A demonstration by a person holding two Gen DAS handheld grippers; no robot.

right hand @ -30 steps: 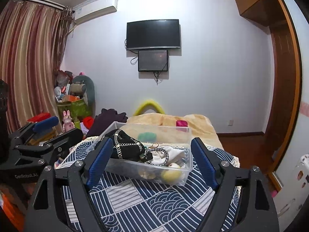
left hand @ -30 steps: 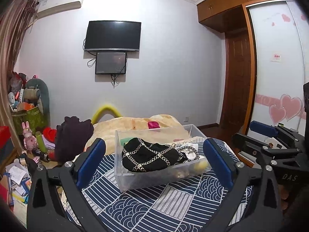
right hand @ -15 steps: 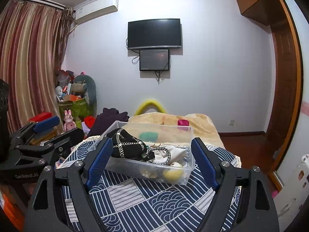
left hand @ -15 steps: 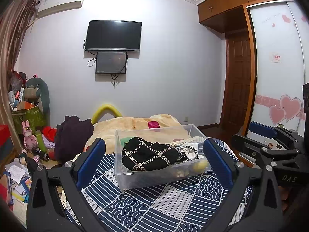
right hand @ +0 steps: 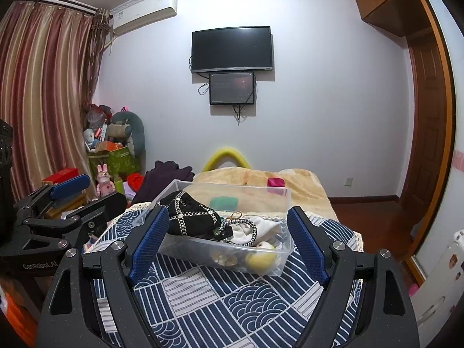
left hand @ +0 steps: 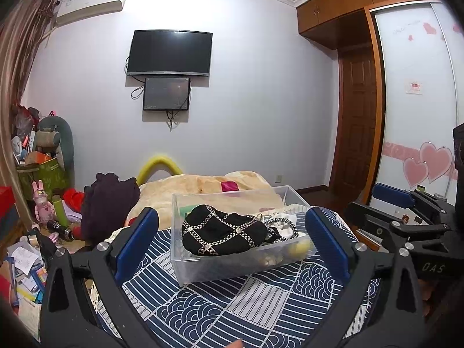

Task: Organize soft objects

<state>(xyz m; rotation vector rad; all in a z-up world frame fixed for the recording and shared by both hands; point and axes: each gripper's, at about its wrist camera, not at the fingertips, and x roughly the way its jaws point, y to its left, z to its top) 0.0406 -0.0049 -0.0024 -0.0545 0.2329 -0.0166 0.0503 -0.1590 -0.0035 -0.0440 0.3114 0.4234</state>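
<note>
Bedroom; a bed [left hand: 261, 298] under a blue patterned cover carries a clear plastic bin [left hand: 232, 266] already holding the soft items, a black chain-trimmed bag [left hand: 223, 233] uppermost. The left hand-held gripper [left hand: 232, 242] and right hand-held gripper [right hand: 229, 240] hover short of the bin, jaws spread wide and empty, apparently poised for a pick.

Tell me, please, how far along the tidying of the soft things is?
Done: a black bag and white cloth already lie in the clear bin. In hand: nothing; the left gripper and right gripper are open and empty. Left: dark clothes lie outside the bin.
</note>
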